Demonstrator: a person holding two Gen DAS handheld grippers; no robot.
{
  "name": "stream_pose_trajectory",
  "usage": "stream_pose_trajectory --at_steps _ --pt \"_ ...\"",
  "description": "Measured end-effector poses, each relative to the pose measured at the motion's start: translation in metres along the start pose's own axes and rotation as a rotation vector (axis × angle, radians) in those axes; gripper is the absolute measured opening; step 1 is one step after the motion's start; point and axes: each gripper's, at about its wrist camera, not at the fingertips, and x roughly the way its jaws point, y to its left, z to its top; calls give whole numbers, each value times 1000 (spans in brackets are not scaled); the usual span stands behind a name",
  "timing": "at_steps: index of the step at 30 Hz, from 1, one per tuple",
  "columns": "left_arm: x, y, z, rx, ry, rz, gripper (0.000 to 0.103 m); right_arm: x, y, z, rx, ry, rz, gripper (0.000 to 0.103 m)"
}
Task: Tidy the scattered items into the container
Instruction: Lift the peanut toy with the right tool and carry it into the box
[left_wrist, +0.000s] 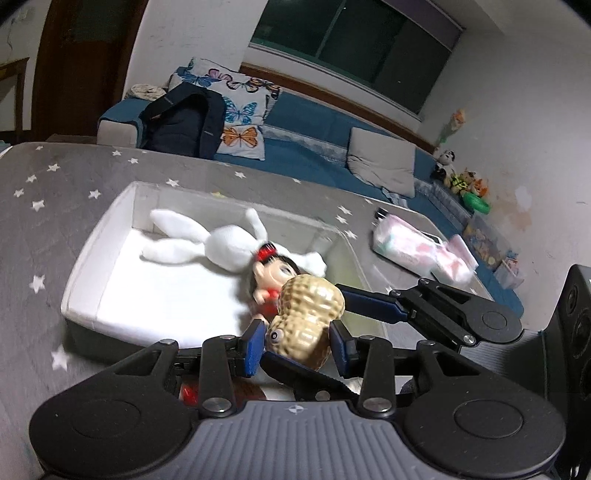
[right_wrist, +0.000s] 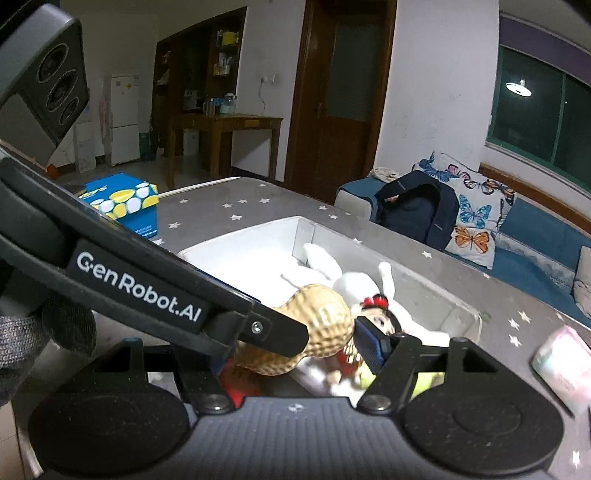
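A tan peanut-shaped toy (left_wrist: 306, 317) hangs over the near end of the white box (left_wrist: 110, 258). My left gripper (left_wrist: 297, 341) is shut on its lower lobe. My right gripper (right_wrist: 295, 339) closes around the same peanut toy (right_wrist: 314, 325) from the right; its fingers (left_wrist: 369, 301) lie against the peanut's sides. Inside the box lie a white plush rabbit (left_wrist: 218, 243) and a small doll with black hair and a red bow (left_wrist: 271, 273). A red item shows below my left gripper, mostly hidden.
The box sits on a grey table with white stars (left_wrist: 48, 192). A pink-and-white packet (left_wrist: 406, 245) lies on the table to the right. A blue patterned tissue box (right_wrist: 122, 201) stands at the table's left. A blue sofa with a backpack (left_wrist: 184, 125) is behind.
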Motion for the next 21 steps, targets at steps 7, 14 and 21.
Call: stream_pose_trajectory --at_steps 7,14,21 --pt "31 34 35 -58 20 10 41 50 -20 29 -17 43 39 70" --pt "67 67 50 -131 91 27 41 104 -32 37 -12 137 91 70" --pt "89 84 53 -172 146 34 41 133 -36 36 -23 223 122 70"
